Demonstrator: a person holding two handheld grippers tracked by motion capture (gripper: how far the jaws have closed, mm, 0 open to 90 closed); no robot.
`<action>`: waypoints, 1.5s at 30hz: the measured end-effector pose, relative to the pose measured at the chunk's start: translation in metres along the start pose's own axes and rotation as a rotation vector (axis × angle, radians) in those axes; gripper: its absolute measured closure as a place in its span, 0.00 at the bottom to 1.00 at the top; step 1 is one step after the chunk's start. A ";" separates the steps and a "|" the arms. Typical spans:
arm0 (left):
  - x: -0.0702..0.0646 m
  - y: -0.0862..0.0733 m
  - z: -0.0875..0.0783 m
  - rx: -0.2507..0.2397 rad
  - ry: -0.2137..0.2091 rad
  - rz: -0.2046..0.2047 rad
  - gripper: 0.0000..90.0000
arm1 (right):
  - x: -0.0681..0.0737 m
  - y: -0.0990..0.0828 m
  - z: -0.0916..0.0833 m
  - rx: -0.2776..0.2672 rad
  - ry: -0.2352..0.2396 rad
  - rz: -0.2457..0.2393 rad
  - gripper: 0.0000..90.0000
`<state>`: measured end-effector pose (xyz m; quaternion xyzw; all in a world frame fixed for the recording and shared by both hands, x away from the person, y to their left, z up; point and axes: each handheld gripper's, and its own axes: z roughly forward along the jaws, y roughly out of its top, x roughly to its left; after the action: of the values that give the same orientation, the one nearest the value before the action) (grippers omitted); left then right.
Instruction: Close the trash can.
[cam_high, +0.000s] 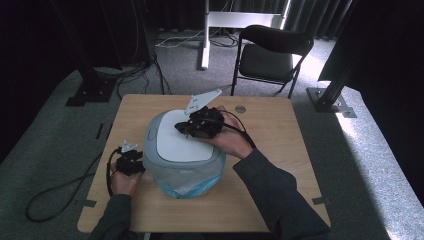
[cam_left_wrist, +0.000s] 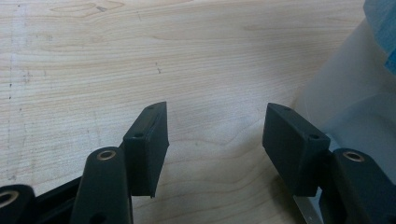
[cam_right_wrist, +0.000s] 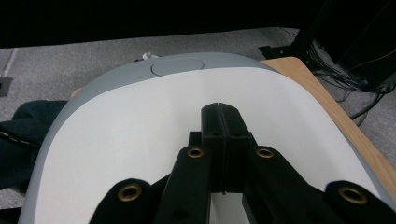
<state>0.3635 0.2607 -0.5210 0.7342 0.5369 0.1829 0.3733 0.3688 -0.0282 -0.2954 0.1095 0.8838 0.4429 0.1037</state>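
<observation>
While its two jaws are pressed flat together with nothing between them, the right gripper (cam_right_wrist: 219, 109) rests over the one white lid (cam_high: 182, 140) of a single grey-rimmed bin (cam_high: 186, 182), which stands mid-table and is lined with one blue bag (cam_high: 192, 189). Beside the bin's wall, the left gripper (cam_left_wrist: 215, 135) hangs over the wooden table (cam_high: 280, 150), jaws spread wide and empty. One black chair (cam_high: 270, 55) stands beyond.

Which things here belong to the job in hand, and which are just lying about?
In the job:
- bin, with a blue bag inside
- its white lid
- right gripper, fingers shut, over the lid
- left gripper, fingers open, beside the bin
- table under it all

Lying about:
- black chair
- cables on the floor
</observation>
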 end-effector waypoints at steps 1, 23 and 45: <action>0.000 0.000 0.000 0.000 0.000 -0.001 0.46 | 0.000 0.000 0.000 0.002 -0.003 -0.003 1.00; -0.002 -0.001 0.002 0.015 0.003 0.008 0.46 | 0.000 0.004 0.003 0.048 0.003 0.004 1.00; -0.002 -0.001 0.003 0.016 0.004 0.007 0.46 | 0.007 0.004 0.002 0.027 0.041 -0.058 1.00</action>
<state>0.3642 0.2582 -0.5238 0.7387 0.5365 0.1813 0.3654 0.3629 -0.0221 -0.2945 0.0759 0.8944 0.4300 0.0968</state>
